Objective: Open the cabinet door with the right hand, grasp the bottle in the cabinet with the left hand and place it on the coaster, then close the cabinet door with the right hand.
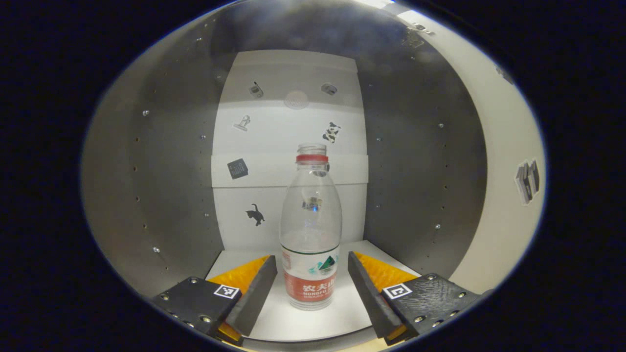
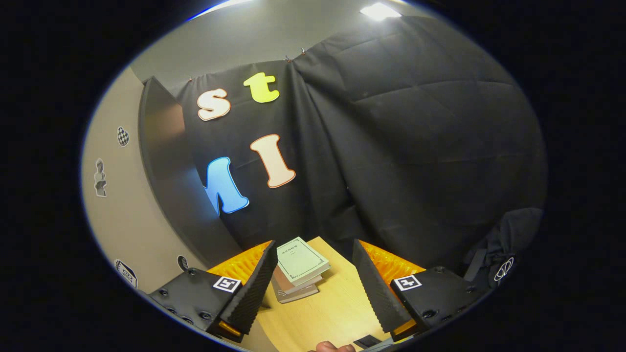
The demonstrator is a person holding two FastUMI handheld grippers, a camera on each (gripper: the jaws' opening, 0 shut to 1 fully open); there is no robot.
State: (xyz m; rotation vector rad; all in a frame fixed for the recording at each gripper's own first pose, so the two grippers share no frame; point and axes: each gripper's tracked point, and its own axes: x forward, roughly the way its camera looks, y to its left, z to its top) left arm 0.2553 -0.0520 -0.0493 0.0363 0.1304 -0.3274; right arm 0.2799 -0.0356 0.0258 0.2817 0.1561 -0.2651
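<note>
In the left gripper view my left gripper (image 1: 312, 293) is spread wide inside the cabinet (image 1: 166, 186), a finger on each side of the bottle (image 1: 310, 230) without touching it. The bottle stands upright on the white shelf (image 1: 342, 318), clear, capless, with a red ring at its neck. In the right gripper view my right gripper (image 2: 313, 288) is released too, holding nothing, over the wooden table (image 2: 332, 313). The open cabinet door (image 2: 168, 176) stands to its left, and a stack of books (image 2: 298, 271) lies between its fingers, farther off

Black cloth wall (image 2: 415, 146) behind a wooden table (image 2: 332, 308); ceiling light (image 2: 380, 11), seemingly on.
</note>
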